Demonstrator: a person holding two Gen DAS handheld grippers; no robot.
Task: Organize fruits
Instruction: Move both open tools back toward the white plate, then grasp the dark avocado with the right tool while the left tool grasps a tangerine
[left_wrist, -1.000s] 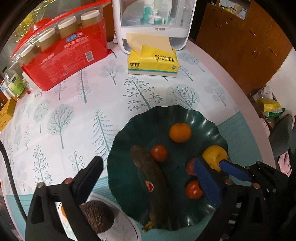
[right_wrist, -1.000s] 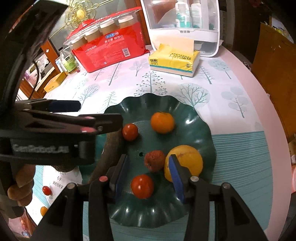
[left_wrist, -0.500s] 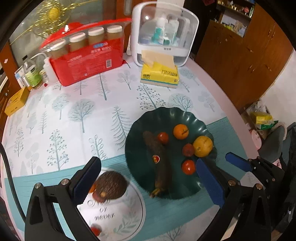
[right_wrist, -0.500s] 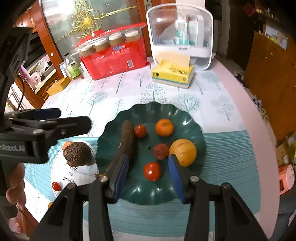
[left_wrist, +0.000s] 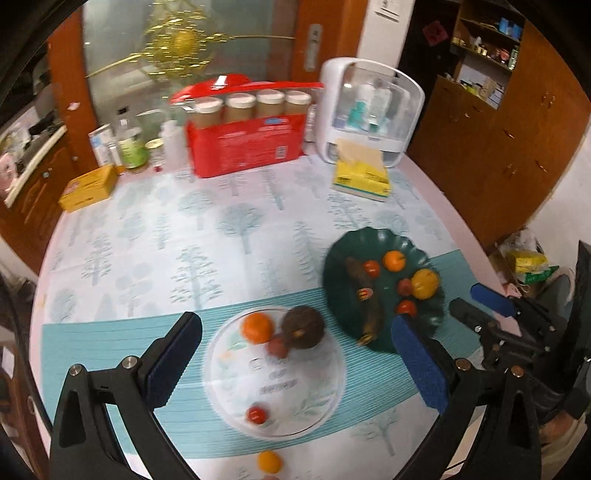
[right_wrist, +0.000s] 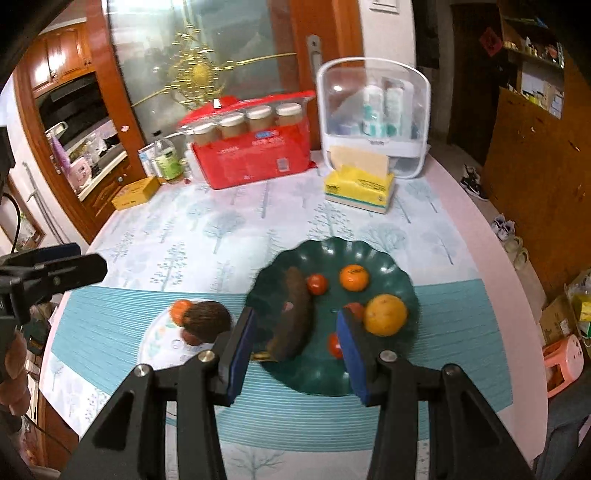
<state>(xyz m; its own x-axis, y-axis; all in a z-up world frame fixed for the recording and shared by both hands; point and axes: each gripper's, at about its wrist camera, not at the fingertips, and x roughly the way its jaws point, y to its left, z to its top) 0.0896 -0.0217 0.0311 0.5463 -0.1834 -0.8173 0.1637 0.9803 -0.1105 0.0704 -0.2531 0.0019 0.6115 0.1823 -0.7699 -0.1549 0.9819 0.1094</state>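
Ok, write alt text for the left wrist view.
An open, empty left gripper hangs over a white plate holding an orange, a brown fruit and small red ones. Right of it, a dark green dish holds a banana, tomatoes and citrus.

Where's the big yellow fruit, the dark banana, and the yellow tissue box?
big yellow fruit (right_wrist: 386, 314), right wrist view, middle of its skin.
dark banana (right_wrist: 295, 310), right wrist view, middle of its length.
yellow tissue box (right_wrist: 360, 189), right wrist view, front face.

I'm working in a home dining room. A tree-print tablecloth (right_wrist: 229, 225) covers the round table; wooden cabinets (left_wrist: 491, 147) and a tissue box (right_wrist: 360, 190) surround it.
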